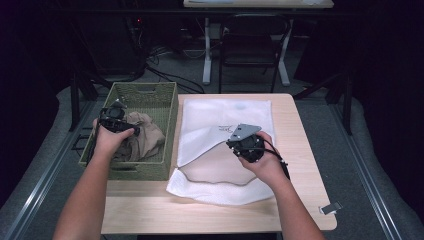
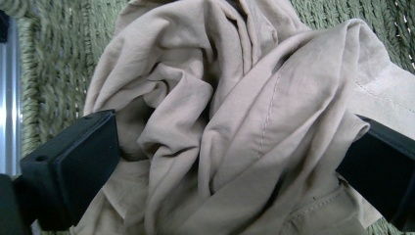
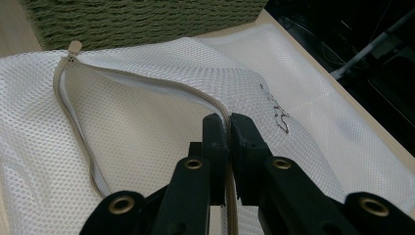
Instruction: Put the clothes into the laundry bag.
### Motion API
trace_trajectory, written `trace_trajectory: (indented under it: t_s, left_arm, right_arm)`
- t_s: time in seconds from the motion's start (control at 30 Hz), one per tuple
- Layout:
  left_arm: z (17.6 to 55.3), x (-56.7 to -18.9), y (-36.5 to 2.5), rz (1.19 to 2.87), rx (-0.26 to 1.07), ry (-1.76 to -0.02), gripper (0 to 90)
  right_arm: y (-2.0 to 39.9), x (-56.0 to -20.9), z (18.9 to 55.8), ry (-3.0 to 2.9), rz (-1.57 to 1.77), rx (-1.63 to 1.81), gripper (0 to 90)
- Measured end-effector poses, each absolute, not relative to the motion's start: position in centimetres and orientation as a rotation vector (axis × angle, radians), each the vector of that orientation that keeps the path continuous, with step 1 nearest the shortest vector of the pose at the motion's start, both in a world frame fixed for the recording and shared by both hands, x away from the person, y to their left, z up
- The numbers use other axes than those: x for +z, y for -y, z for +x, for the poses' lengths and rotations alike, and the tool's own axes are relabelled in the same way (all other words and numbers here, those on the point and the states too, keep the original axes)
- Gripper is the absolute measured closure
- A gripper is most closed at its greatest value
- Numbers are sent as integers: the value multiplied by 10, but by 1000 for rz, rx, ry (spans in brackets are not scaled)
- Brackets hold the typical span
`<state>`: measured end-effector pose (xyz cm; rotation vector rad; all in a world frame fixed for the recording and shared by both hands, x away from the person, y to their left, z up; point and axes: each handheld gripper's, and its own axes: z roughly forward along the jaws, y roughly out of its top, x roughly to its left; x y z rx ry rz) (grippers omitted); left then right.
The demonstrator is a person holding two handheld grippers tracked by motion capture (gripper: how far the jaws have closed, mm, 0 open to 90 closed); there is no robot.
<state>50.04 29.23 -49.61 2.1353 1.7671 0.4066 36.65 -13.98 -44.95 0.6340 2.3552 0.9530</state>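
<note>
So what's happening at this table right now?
A person is working with a gripper in each hand. The right gripper is shut on the zipper edge of a white mesh laundry bag lying on the wooden table, holding its opening up. The left gripper is down in the green woven basket, jaws wide open on either side of a crumpled tan garment, not yet pinching it. The bag looks empty so far.

One green woven basket (image 1: 150, 95), one tan garment (image 1: 145, 135), one white mesh bag (image 1: 220, 117), two grippers.
</note>
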Motion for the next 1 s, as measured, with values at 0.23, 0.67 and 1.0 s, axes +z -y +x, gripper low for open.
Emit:
trace_trajectory:
  t_s: [0.23, 0.67, 1.0]
  left_arm:
    - [503, -501, -294, 2110, 353, -1773, 0]
    - [506, -513, -286, 2094, 257, -1771, 8]
    - [508, -518, -281, 2124, 240, -1773, 12]
  right_arm:
    - [140, -450, 367, -2354, 633, 955, 852]
    - [140, -450, 366, -2356, 636, 952, 853]
    - [139, -450, 366, -2357, 635, 951, 850]
